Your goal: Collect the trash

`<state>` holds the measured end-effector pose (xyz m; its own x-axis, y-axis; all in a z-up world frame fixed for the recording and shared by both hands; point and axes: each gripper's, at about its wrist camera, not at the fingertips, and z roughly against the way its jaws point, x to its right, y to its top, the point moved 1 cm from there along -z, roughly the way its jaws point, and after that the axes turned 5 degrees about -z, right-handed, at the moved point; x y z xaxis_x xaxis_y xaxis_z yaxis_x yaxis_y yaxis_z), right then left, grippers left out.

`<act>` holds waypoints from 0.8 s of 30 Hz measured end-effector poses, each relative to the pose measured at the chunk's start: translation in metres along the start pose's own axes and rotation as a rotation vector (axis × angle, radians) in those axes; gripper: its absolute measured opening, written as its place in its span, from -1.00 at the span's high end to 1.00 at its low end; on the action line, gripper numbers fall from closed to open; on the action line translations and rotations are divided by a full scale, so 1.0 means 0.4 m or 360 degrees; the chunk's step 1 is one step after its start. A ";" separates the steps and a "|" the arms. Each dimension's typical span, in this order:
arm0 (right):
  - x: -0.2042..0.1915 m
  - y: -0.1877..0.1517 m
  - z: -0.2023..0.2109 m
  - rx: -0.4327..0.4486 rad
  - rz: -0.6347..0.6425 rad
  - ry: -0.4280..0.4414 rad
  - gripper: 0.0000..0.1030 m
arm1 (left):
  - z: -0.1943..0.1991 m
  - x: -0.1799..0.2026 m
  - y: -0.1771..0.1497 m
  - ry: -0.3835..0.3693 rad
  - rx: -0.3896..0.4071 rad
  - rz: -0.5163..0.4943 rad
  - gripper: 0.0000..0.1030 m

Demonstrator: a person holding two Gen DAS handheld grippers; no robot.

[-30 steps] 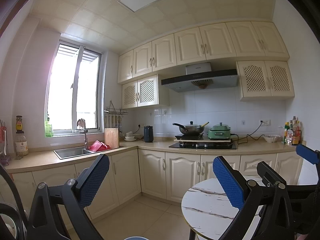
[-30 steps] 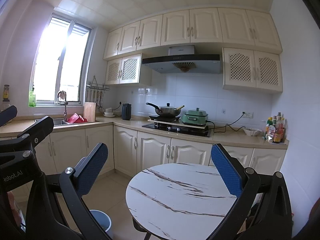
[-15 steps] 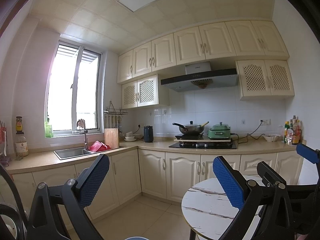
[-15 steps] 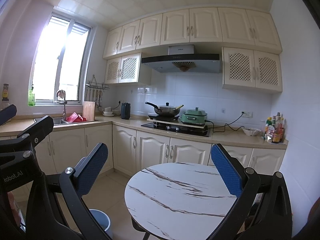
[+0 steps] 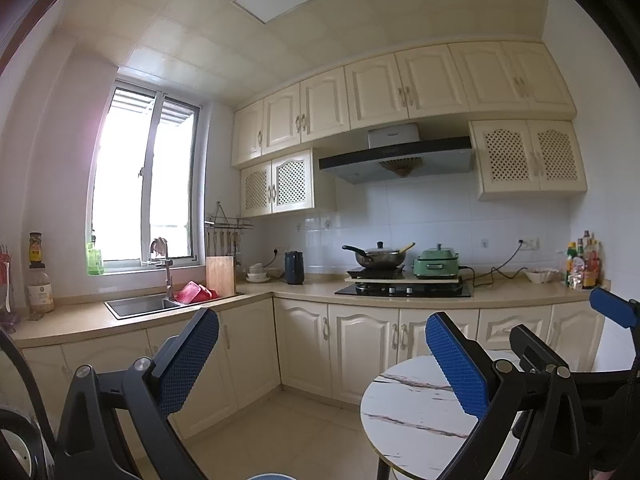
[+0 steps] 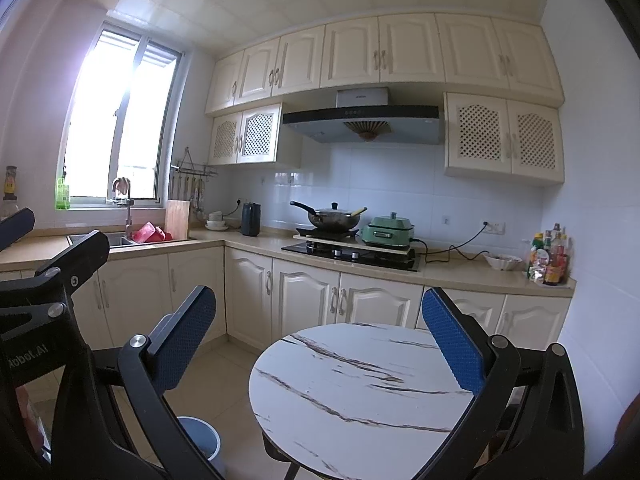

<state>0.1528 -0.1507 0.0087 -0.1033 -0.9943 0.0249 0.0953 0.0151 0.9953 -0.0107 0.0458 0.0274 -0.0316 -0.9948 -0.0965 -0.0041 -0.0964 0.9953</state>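
Observation:
Both grippers are held up in a kitchen, facing the counters. My left gripper (image 5: 320, 364) is open, its blue pads wide apart with nothing between them. My right gripper (image 6: 320, 344) is open too, above a round white marble-look table (image 6: 360, 392). A blue-grey trash bin (image 6: 200, 442) stands on the floor left of the table, low in the right wrist view; only its rim (image 5: 272, 477) shows at the bottom of the left wrist view. No loose trash shows on the table or floor. The left gripper's frame (image 6: 48, 280) shows at the left of the right wrist view.
An L-shaped counter (image 5: 304, 290) carries a sink (image 5: 140, 306), a wooden cutting board (image 5: 220, 276), a kettle (image 5: 294, 267), a hob with a wok (image 5: 376, 258) and a green cooker (image 5: 436, 266). Bottles (image 6: 550, 258) and a bowl (image 6: 502, 261) stand at the right end. Beige tile floor (image 6: 224, 380) lies between cabinets and table.
Both views have shifted very slightly; the scene sits a touch further left in the right wrist view. Both grippers stay open.

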 end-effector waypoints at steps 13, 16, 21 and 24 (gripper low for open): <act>0.004 -0.004 -0.003 -0.0003 -0.0001 0.0005 -1.00 | -0.002 -0.028 0.001 -0.0007 -0.0007 0.0007 -0.99; 0.004 -0.003 -0.004 -0.0005 -0.0003 0.0008 -1.00 | -0.004 -0.031 0.002 -0.0008 -0.0006 0.0004 -0.99; 0.007 -0.002 -0.004 -0.0006 -0.0003 0.0008 -1.00 | -0.005 -0.030 0.001 -0.0009 -0.0007 0.0004 -0.99; 0.008 -0.002 -0.004 -0.0005 -0.0003 0.0007 -1.00 | -0.005 -0.030 0.001 -0.0009 -0.0006 0.0003 -0.99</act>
<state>0.1539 -0.1541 0.0077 -0.0990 -0.9948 0.0228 0.0982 0.0130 0.9951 -0.0084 0.0578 0.0291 -0.0373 -0.9948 -0.0943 -0.0002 -0.0944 0.9955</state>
